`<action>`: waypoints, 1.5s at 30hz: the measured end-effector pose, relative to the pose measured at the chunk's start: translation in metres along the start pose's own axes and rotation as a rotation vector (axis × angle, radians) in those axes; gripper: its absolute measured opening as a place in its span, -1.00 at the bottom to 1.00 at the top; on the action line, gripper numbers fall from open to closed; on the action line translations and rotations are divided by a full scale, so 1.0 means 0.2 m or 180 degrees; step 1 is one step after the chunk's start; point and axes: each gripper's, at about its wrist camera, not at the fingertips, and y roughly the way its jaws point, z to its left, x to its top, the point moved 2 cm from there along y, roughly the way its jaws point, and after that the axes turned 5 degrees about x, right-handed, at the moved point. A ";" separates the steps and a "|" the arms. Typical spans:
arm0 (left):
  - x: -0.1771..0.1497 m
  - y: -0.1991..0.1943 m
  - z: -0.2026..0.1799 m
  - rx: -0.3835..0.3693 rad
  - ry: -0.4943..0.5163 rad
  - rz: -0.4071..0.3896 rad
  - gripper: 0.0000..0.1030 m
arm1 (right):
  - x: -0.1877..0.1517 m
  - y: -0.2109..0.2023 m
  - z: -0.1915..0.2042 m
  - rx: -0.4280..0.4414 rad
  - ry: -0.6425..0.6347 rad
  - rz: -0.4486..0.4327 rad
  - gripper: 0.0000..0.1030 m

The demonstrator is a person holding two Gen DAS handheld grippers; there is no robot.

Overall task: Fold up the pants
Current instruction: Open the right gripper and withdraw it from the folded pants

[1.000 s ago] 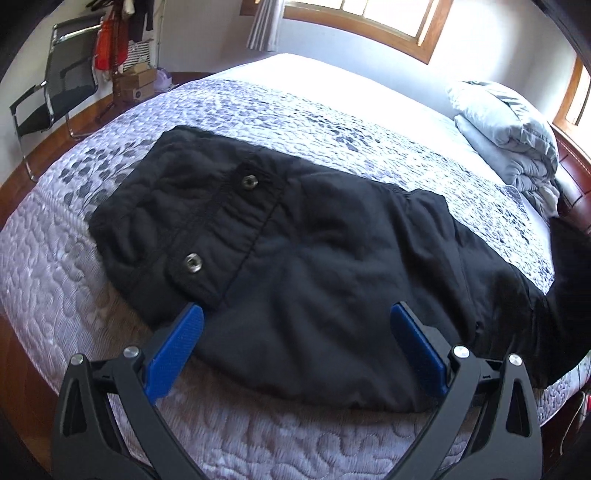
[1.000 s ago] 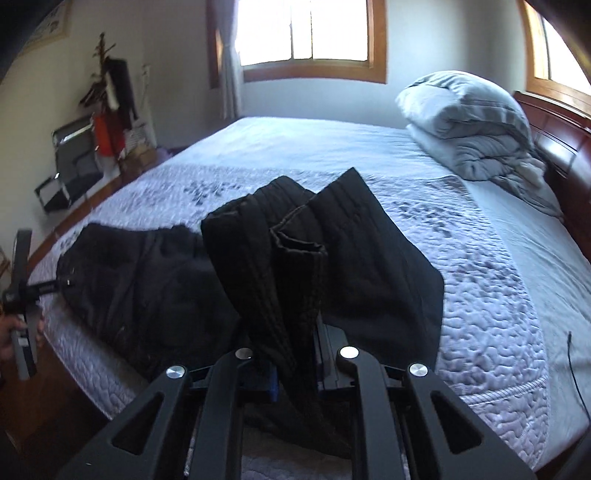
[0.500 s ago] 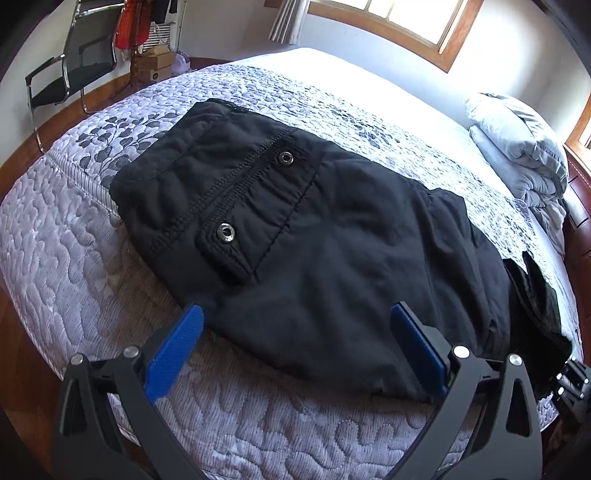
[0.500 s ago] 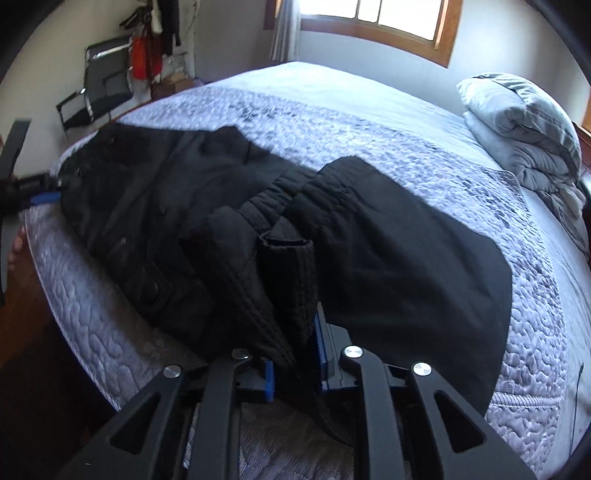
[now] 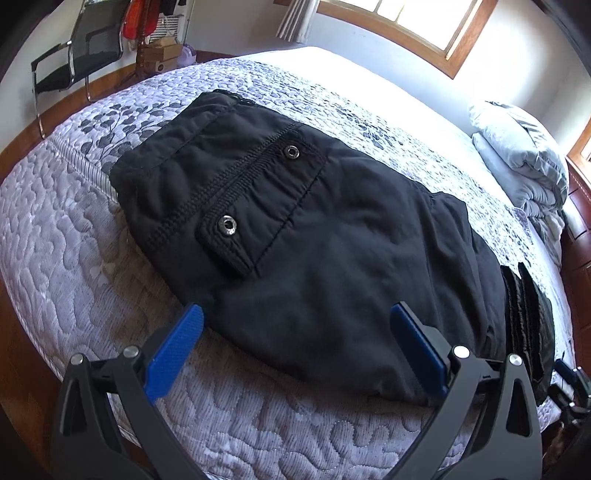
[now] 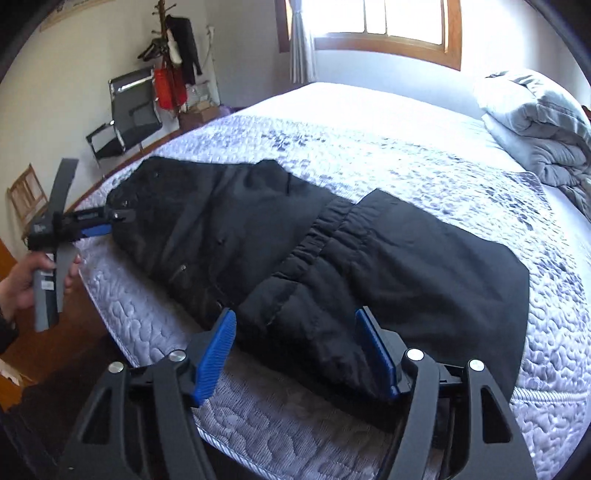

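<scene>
Room: bedroom, wood-framed window (image 6: 388, 26) behind, black chair (image 6: 129, 114) and a coat stand against the far wall
Bed (image 5: 92, 266): pale quilted cover with a grey leaf print; folded grey duvet (image 6: 535, 122) at its head
Pants (image 5: 314, 240): black, lying flat along the near edge of the bed; pocket flap with two metal snaps (image 5: 226, 225) faces up at the left end; an elastic gathered band (image 6: 325, 236) crosses the fabric in the right wrist view
Left gripper (image 5: 295, 343): blue fingers (image 5: 173, 354) spread wide, poised above the near hem of the pants, nothing between them pressed; in the right wrist view it sits at the far left end of the garment, held by a hand (image 6: 22, 284)
Right gripper (image 6: 295, 354): jaws have just been opening; blue fingers (image 6: 216, 354) stand apart on either side of a fold of the pants, the fabric lying between them without being pinched
</scene>
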 end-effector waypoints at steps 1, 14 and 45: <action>0.00 0.00 0.00 -0.0005 -0.0001 0.0004 0.95 | 0.01 0.03 0.00 -0.0014 -0.0040 0.0041 0.10; -0.05 0.05 0.09 -0.0063 -0.0260 0.0206 0.95 | 0.05 0.02 -0.04 0.0213 0.0100 0.0009 -0.86; 0.00 -0.02 0.42 -0.0114 -0.0894 0.0272 0.95 | 0.03 -0.08 -0.07 0.0338 0.0239 -0.0189 -0.08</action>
